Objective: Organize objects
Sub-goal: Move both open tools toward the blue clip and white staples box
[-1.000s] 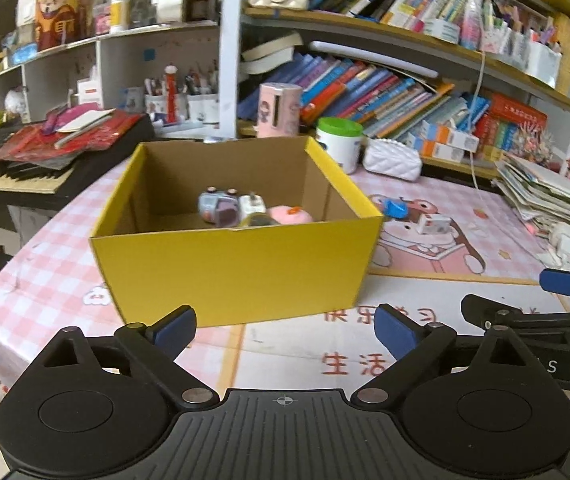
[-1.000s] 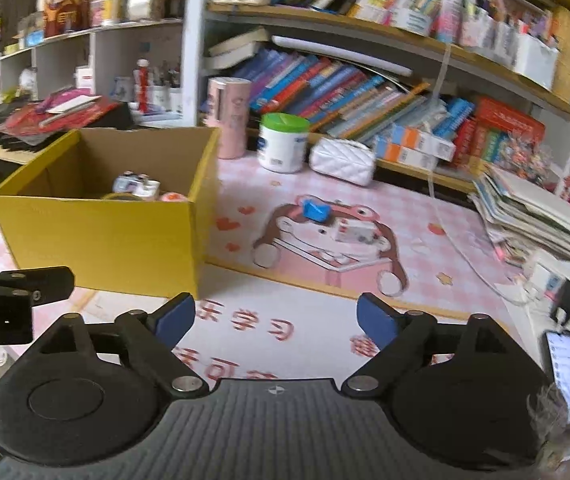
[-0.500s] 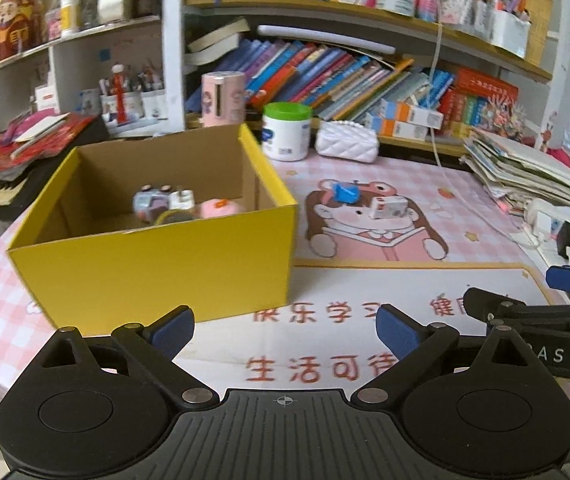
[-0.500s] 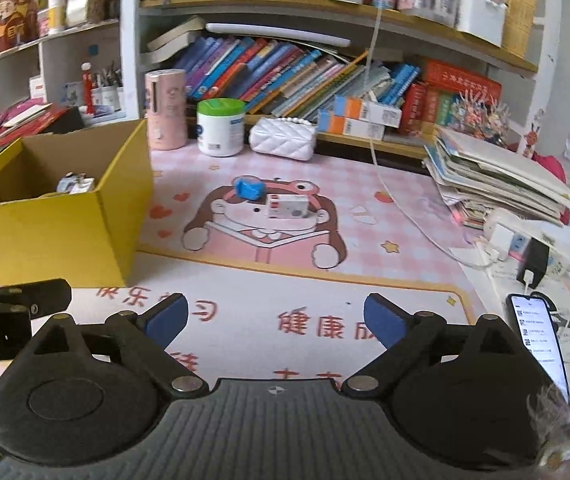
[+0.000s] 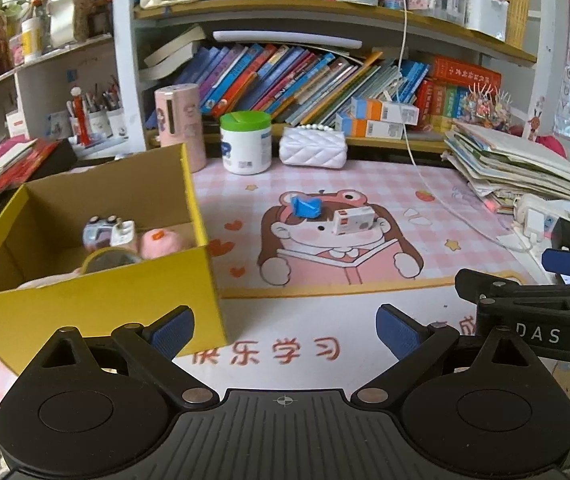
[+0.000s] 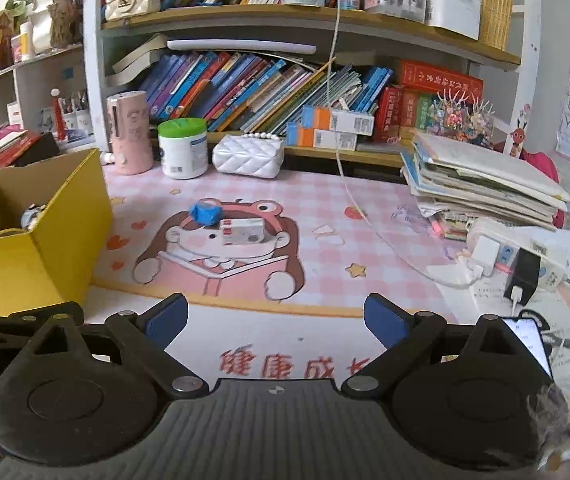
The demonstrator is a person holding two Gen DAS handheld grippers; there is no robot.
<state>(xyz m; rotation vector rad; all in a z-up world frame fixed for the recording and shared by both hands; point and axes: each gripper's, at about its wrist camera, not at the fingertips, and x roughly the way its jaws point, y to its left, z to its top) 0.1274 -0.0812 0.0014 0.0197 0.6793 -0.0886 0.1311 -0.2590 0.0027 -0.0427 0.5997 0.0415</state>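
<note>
A yellow cardboard box [image 5: 97,304] stands on the left of the pink desk mat and holds several small toys [image 5: 111,232]. It also shows in the right wrist view [image 6: 65,240]. A small blue object [image 5: 306,207] and a white toy camera [image 5: 354,221] lie together on the cartoon print in mid-table; the right wrist view shows the blue object [image 6: 206,213] and the camera [image 6: 243,232] too. My left gripper [image 5: 285,330] is open and empty, low over the mat's front. My right gripper [image 6: 275,320] is open and empty, beside it to the right.
A green-lidded white tub [image 5: 245,142], a pink cylinder [image 5: 179,120] and a white quilted purse [image 5: 312,153] stand at the back under the bookshelf. A stack of papers [image 6: 481,184], a power strip [image 6: 517,248] with cables and a phone [image 6: 529,340] lie right.
Both grippers have swung to the right. The yellow box has slid toward the left of both views and the blue object and toy camera now sit near the centre. Both stay open.
</note>
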